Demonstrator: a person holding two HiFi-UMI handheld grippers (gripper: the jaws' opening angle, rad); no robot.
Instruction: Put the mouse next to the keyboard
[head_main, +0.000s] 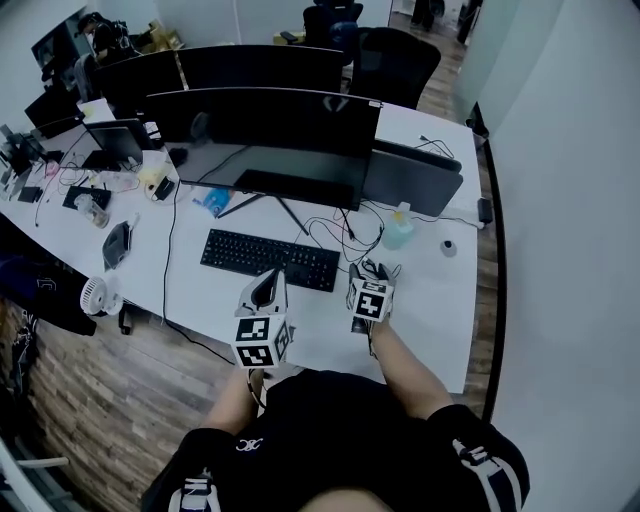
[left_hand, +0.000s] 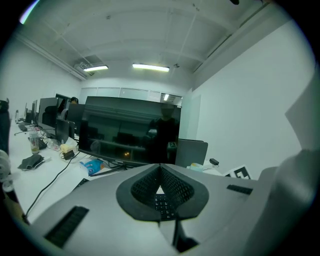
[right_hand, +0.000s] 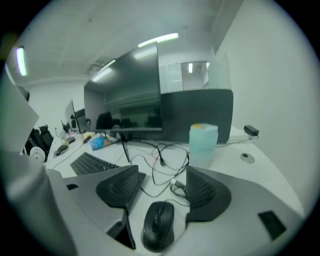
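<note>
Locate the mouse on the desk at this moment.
In the right gripper view, the mouse lies on the white desk between the open jaws of the right hand-held gripper, to the right of the keyboard.

- White desk (head_main: 440, 310), long, its right end bare.
- Keyboard (head_main: 270, 260) flat near the front edge, before the monitor stand (head_main: 292, 213).
- Mouse (right_hand: 159, 225) right of the keyboard, apart from it.
- Loose cables (head_main: 335, 228) between keyboard and bottle (head_main: 398, 228).
- Blue packet (head_main: 212, 202) behind the keyboard.
- Small round thing (head_main: 448, 247), perhaps a cable port, right of the bottle.
</note>
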